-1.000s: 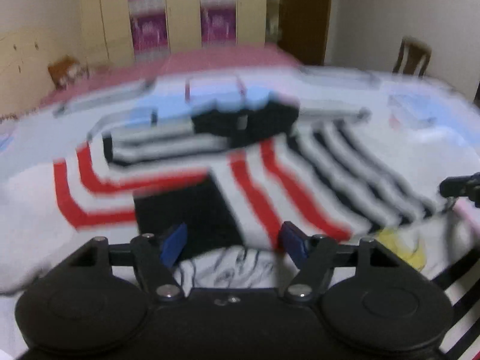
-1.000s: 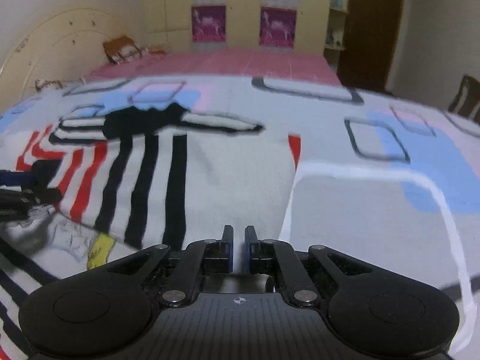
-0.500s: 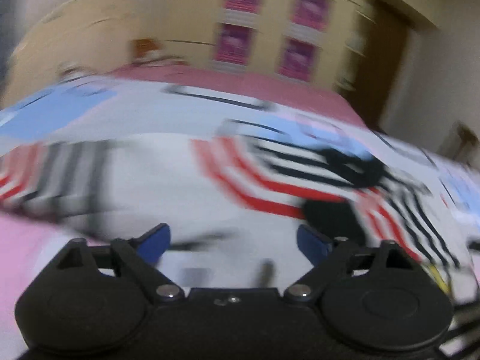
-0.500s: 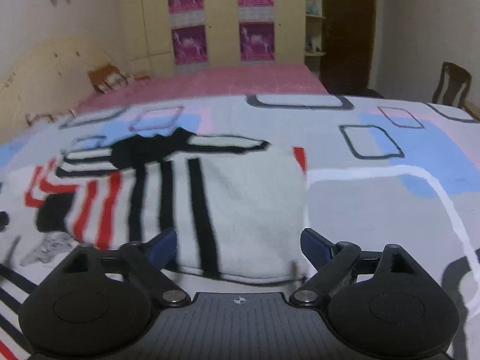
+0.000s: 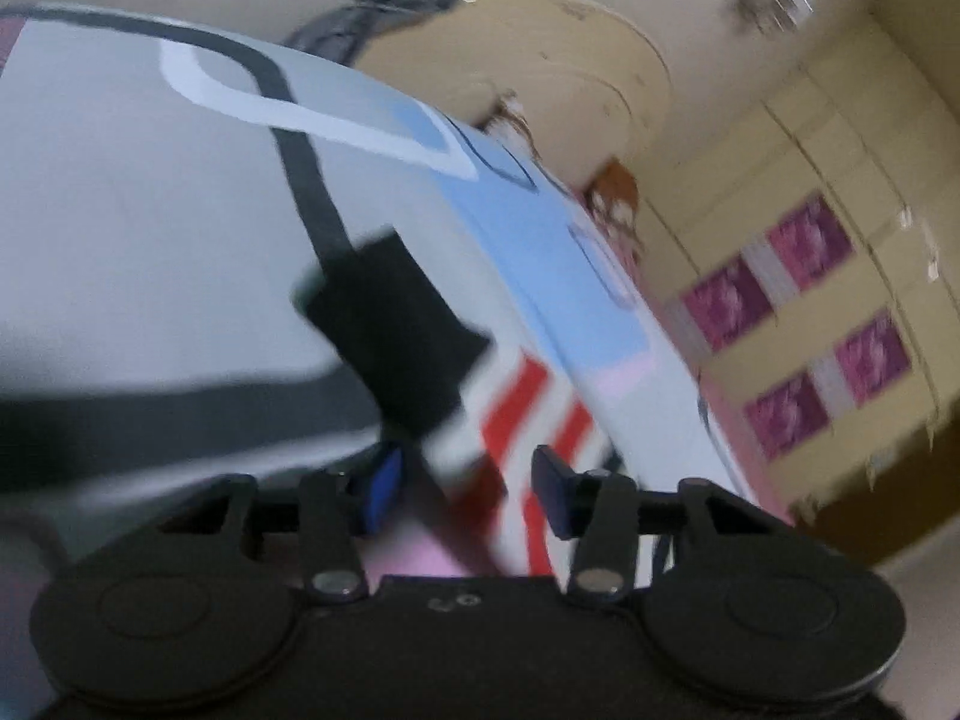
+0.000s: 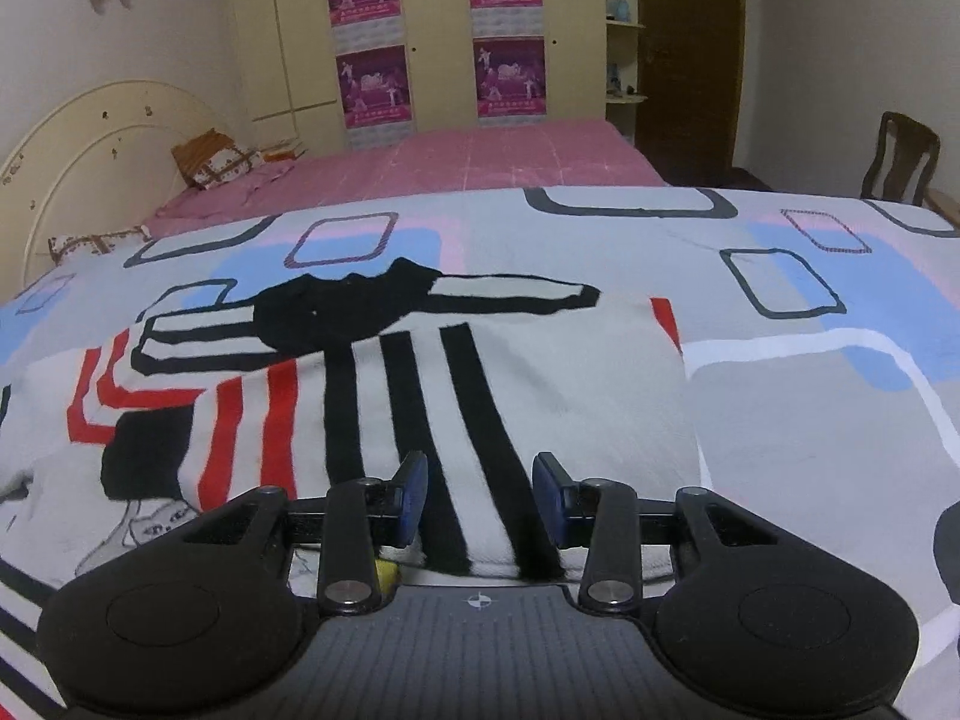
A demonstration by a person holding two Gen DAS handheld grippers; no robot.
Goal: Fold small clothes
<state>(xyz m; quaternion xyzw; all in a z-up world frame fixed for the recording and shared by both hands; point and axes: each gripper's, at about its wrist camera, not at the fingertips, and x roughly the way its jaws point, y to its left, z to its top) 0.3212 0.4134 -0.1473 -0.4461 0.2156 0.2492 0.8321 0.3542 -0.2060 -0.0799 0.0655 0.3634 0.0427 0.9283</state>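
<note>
The striped knit top [image 6: 384, 396], looking soft, light and floppy, is lying ahead of the gaping right gripper [image 6: 480, 495], while the tilted left gripper [image 5: 465, 489] is likewise hanging apart over its black cuff [image 5: 396, 336], probably the best hold.

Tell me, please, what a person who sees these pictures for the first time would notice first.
First the striped sweater, white with black and red stripes, spread on the patterned bedsheet in front of the open right gripper. Next, the purple posters on the wardrobe behind the bed. The left wrist view is tilted and blurred, with the open left gripper at a black cuff.
</note>
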